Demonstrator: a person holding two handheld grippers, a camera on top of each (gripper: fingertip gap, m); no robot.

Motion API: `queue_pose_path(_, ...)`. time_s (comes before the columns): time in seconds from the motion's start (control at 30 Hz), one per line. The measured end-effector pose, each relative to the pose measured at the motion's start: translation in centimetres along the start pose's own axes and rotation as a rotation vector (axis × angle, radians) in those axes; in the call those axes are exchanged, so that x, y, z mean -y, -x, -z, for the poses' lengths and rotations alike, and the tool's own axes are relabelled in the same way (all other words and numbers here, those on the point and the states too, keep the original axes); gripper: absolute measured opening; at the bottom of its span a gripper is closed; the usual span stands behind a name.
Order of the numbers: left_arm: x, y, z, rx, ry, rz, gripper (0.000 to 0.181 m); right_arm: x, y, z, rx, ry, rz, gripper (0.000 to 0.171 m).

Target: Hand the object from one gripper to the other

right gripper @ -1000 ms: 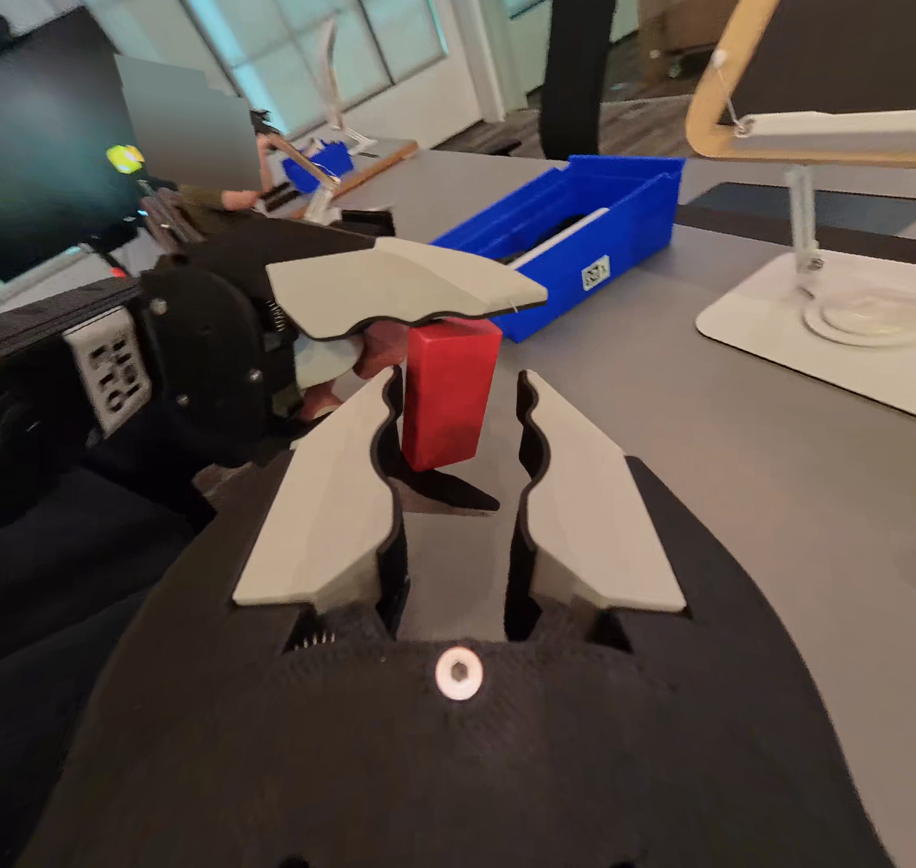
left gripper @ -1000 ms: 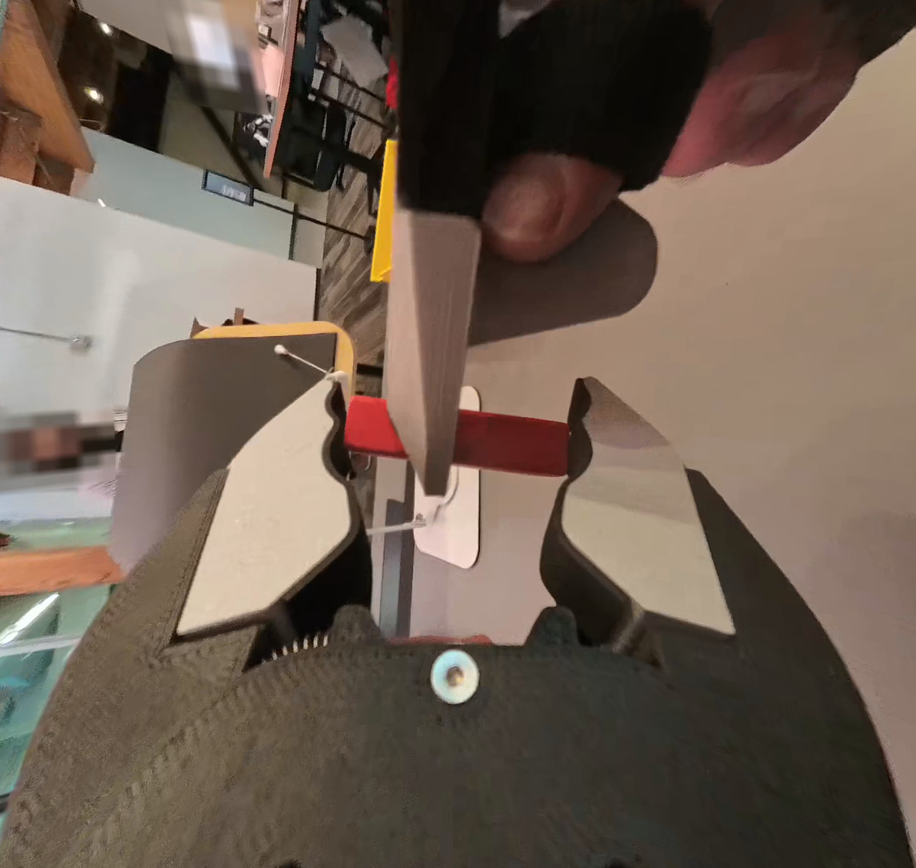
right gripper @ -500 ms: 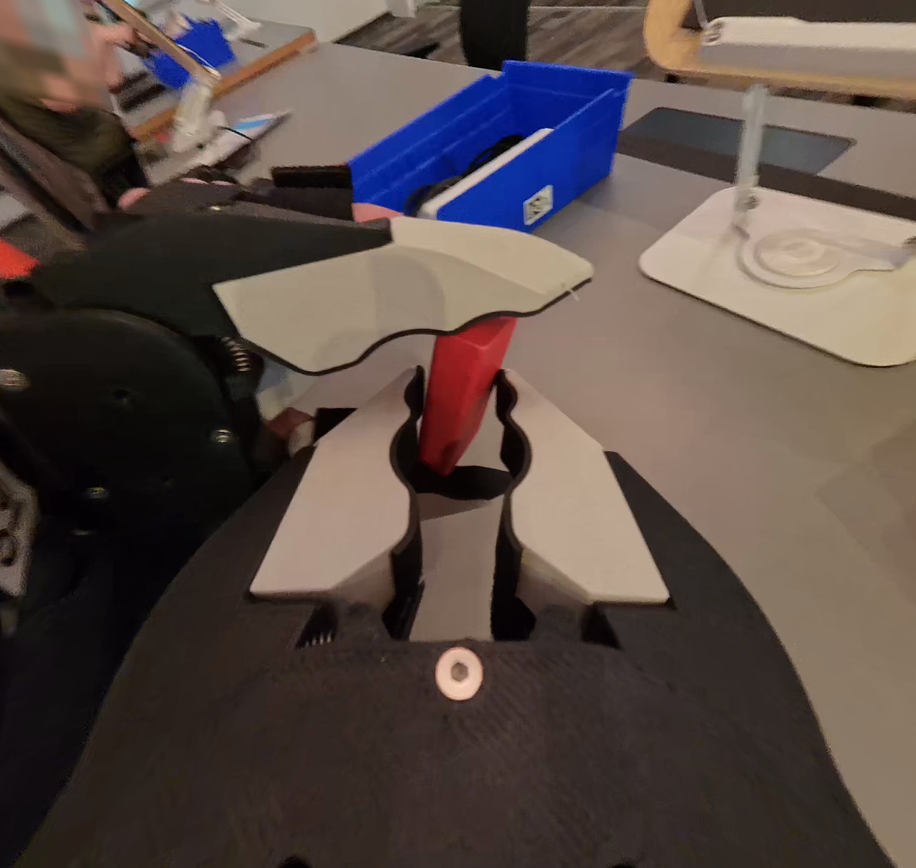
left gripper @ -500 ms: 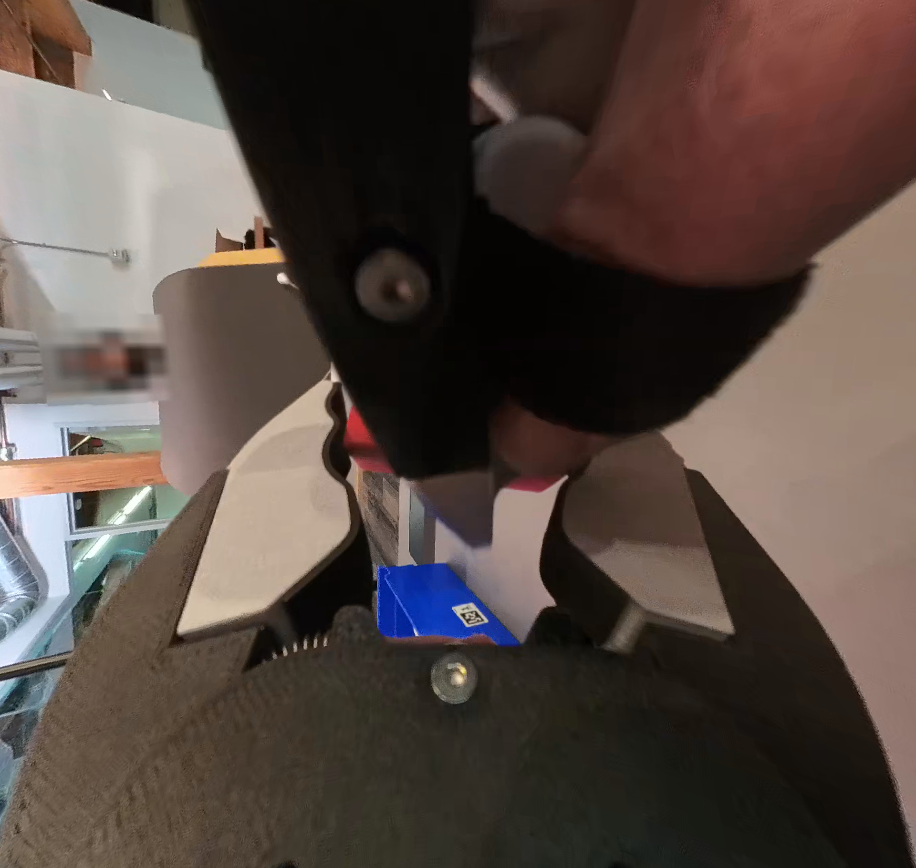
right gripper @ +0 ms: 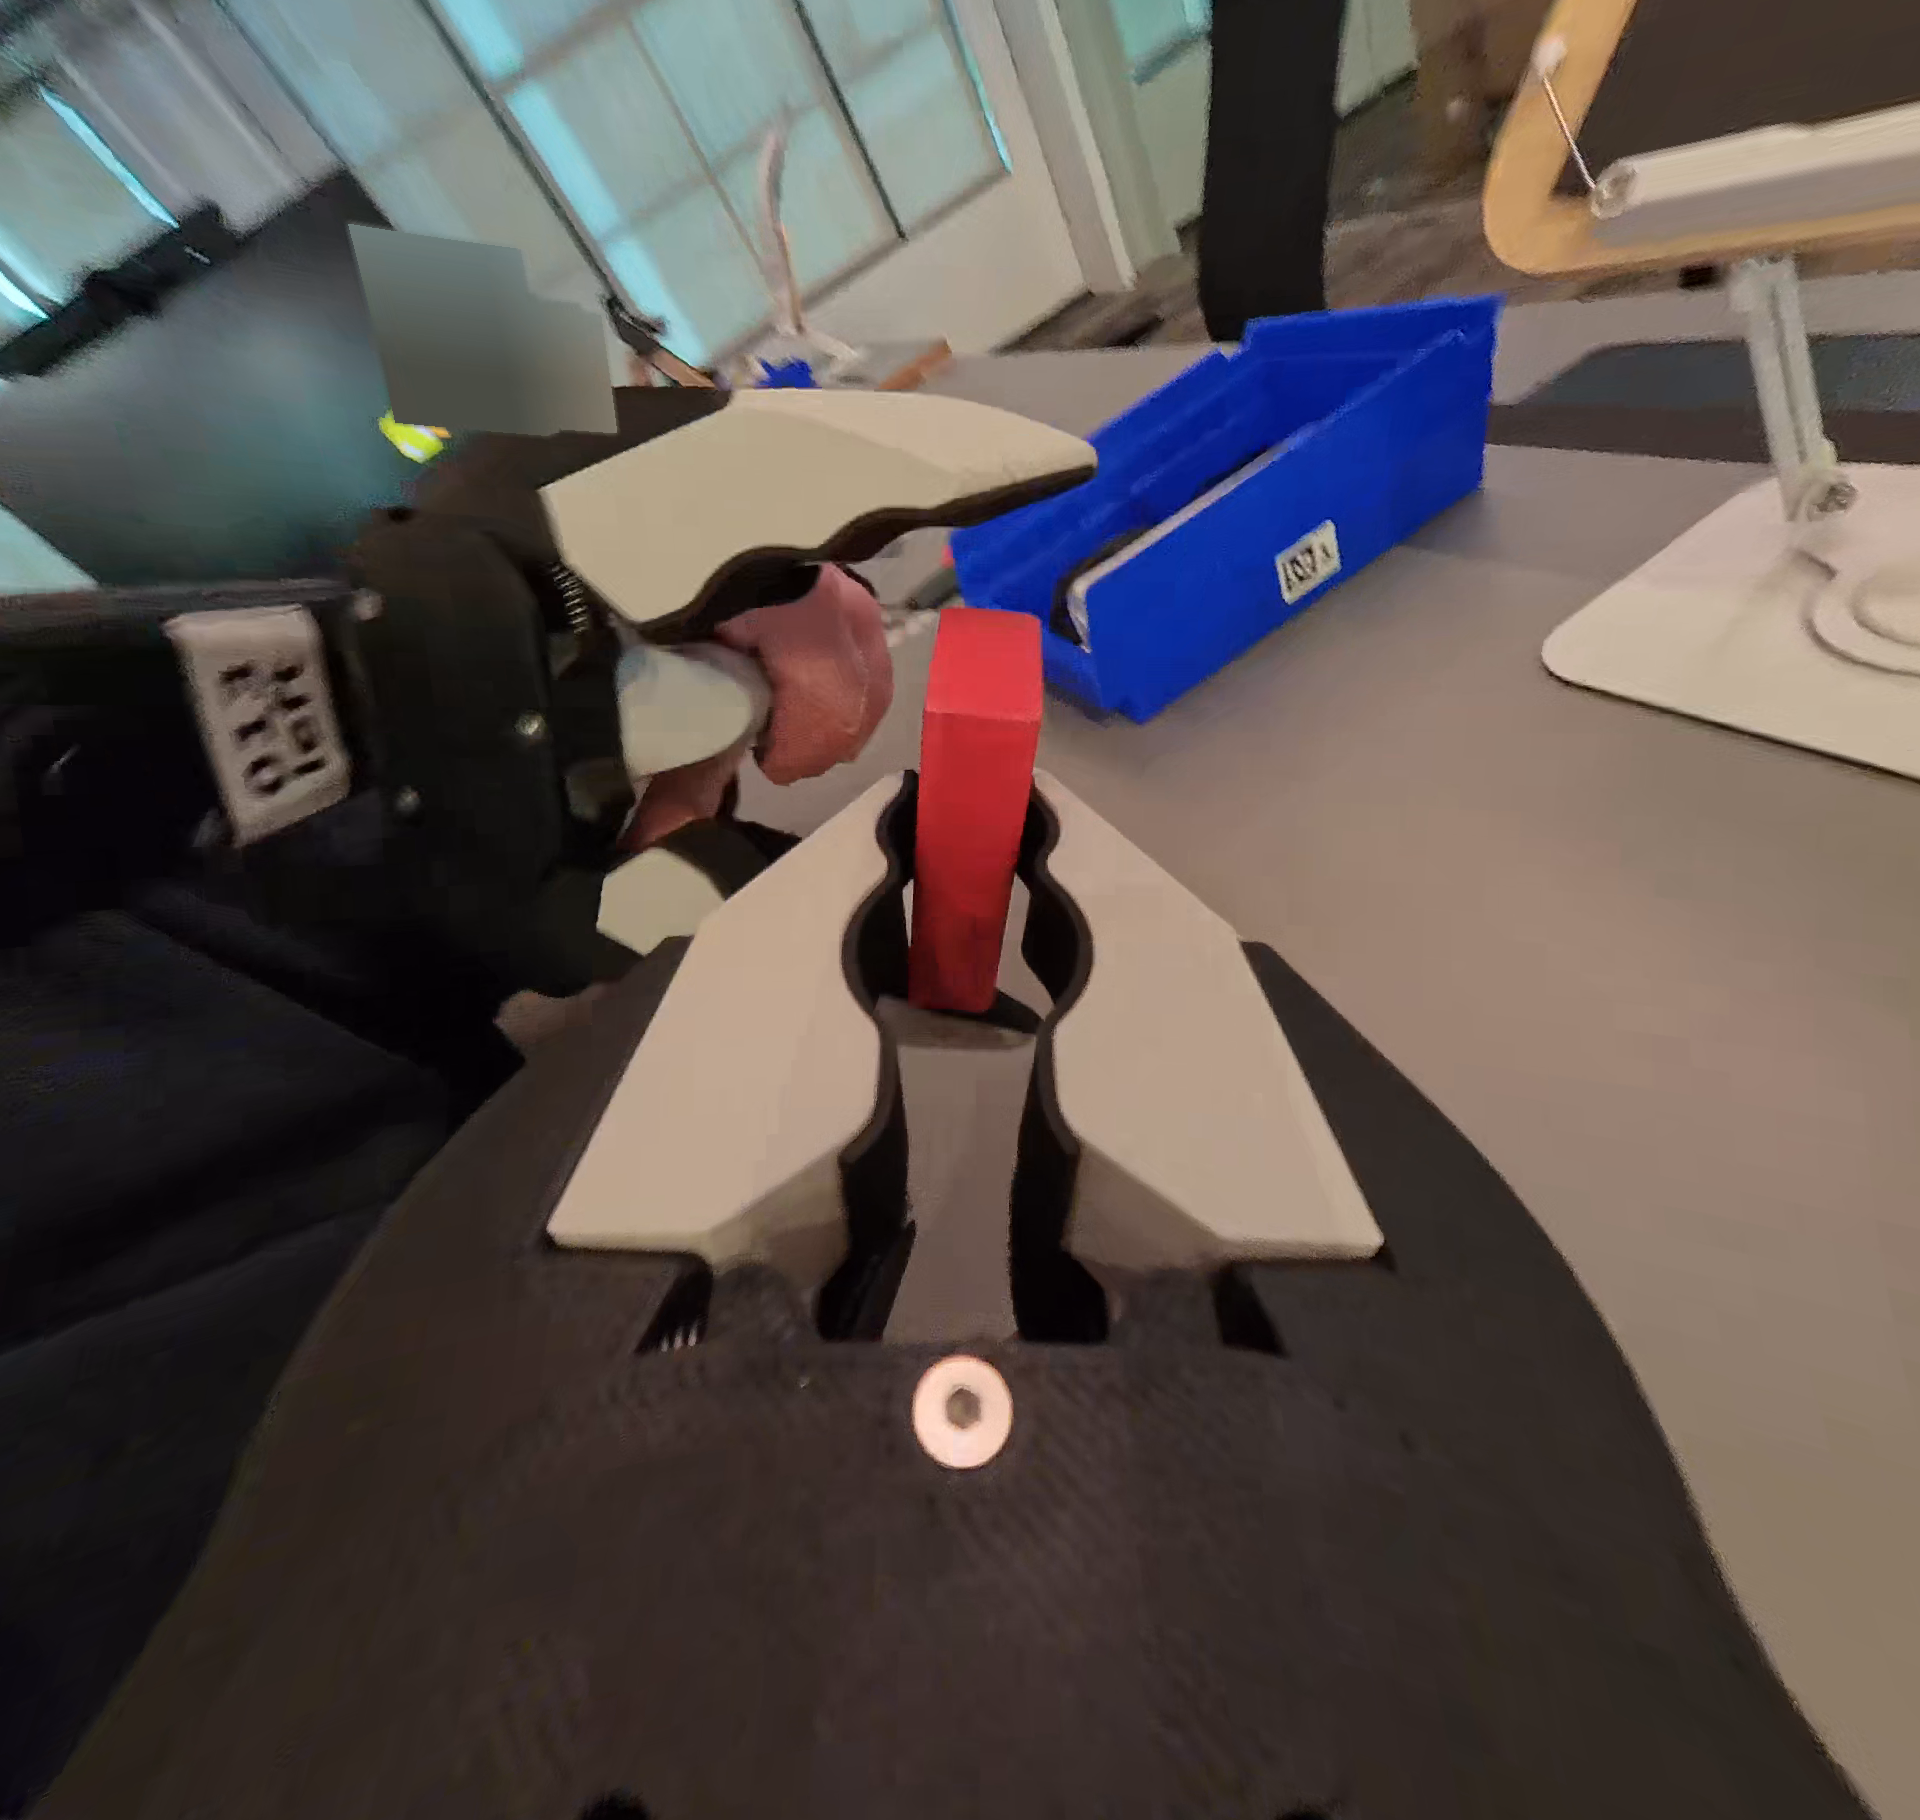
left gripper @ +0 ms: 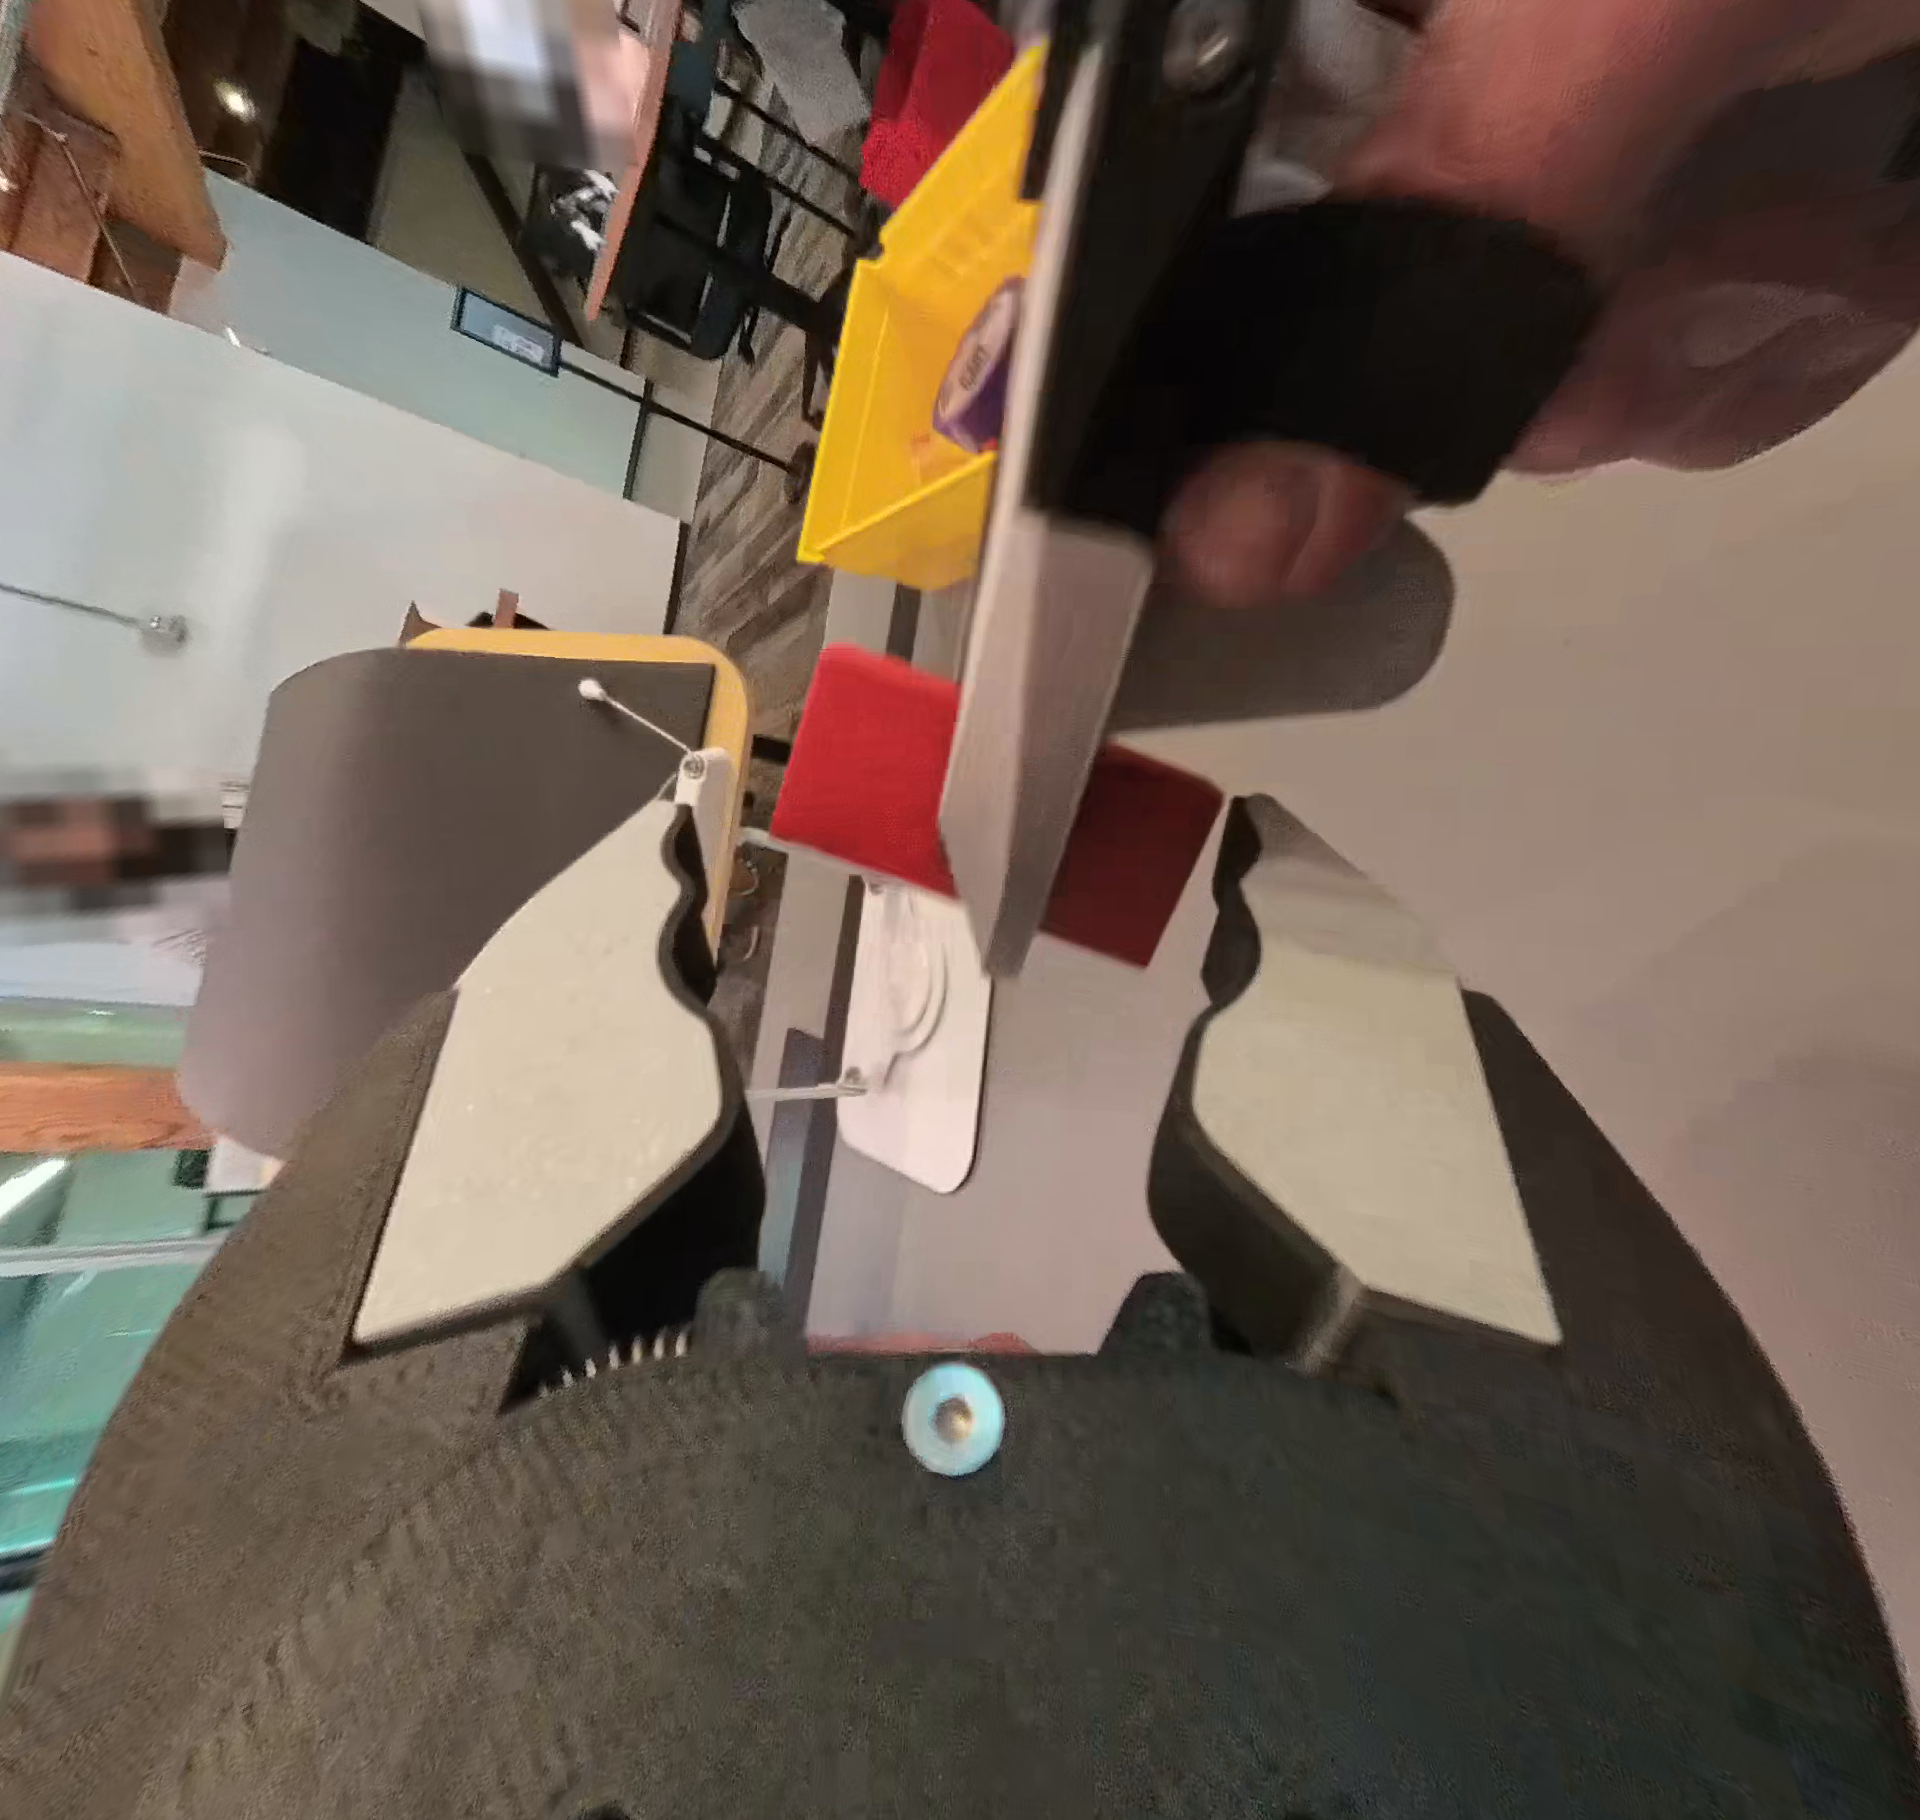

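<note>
A red block (right gripper: 975,814) stands upright between the fingertips of my right gripper (right gripper: 966,804), which is shut on its lower half. My left gripper shows in the right wrist view on the left, with its upper finger (right gripper: 810,513) spread wide and apart from the block. In the left wrist view my left gripper (left gripper: 956,825) is open and empty. The red block (left gripper: 873,783) hangs just beyond its fingertips, touching neither. A grey finger (left gripper: 1039,731) of the right gripper crosses in front of the block, and a person's hand holds that gripper.
A blue bin (right gripper: 1247,523) sits on the grey table (right gripper: 1455,939) behind the block. A white stand base (right gripper: 1714,648) carries a wood-framed dark board (right gripper: 1662,108) at the right. A yellow bin (left gripper: 904,399) lies farther off in the left wrist view.
The right gripper closed on the red block. The left gripper, which held the block by its ends, has opened, and the block now sits clear of its fingertips.
</note>
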State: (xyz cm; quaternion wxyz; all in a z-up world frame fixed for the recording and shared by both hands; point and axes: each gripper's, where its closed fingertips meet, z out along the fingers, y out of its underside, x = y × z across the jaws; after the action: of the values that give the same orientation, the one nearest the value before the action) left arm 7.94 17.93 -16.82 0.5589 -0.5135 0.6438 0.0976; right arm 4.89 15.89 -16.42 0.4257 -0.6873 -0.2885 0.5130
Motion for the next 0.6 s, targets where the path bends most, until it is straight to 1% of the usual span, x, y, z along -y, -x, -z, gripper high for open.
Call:
queue_pose_path(0.07,0.3,0.3,0.4,-0.042,-0.061,0.097,0.095,0.3,0.0,0.7,0.048,-0.022,-0.032,0.014)
queue_pose_path(0.17,1.6,-0.1,1.1,-0.183,-0.201,0.307,0.091,0.8,0.5,1.4,0.154,-0.064,-0.097,0.014)
queue_pose_path(0.2,1.8,-0.4,1.2,-0.263,-0.228,0.408,0.087,1.0,0.8,1.6,0.195,-0.086,-0.114,0.014)
queue_pose_path(0.23,2.0,-0.9,1.4,-0.351,-0.248,0.510,0.080,1.4,0.9,1.9,0.217,-0.121,-0.111,0.014)
queue_pose_path(0.27,2.3,-1.4,1.6,-0.445,-0.270,0.611,0.078,1.8,0.8,2.1,0.223,-0.159,-0.099,0.014)
queue_pose_path(0.33,3.1,-2.7,2.1,-0.658,-0.304,0.809,0.081,2.1,1.3,2.3,0.256,-0.187,-0.068,0.014)
queue_pose_path(0.37,3.5,-3.3,2.5,-0.763,-0.330,0.905,0.076,2.3,1.5,2.4,0.258,-0.199,-0.032,0.014)
queue_pose_path(0.43,4.8,-3.4,3.5,-0.941,-0.438,1.089,0.056,2.2,2.1,2.4,0.276,-0.186,0.013,0.014)
queue_pose_path(0.47,5.1,-3.3,3.8,-1.000,-0.470,1.159,0.049,2.1,2.3,2.3,0.278,-0.180,0.031,0.015)
queue_pose_path(0.53,5.2,-3.5,3.7,-1.041,-0.493,1.213,0.040,1.9,2.4,2.2,0.283,-0.180,0.046,0.015)
queue_pose_path(0.6,4.9,-3.6,3.3,-1.028,-0.487,1.220,0.031,1.8,2.5,2.1,0.275,-0.172,0.066,0.014)
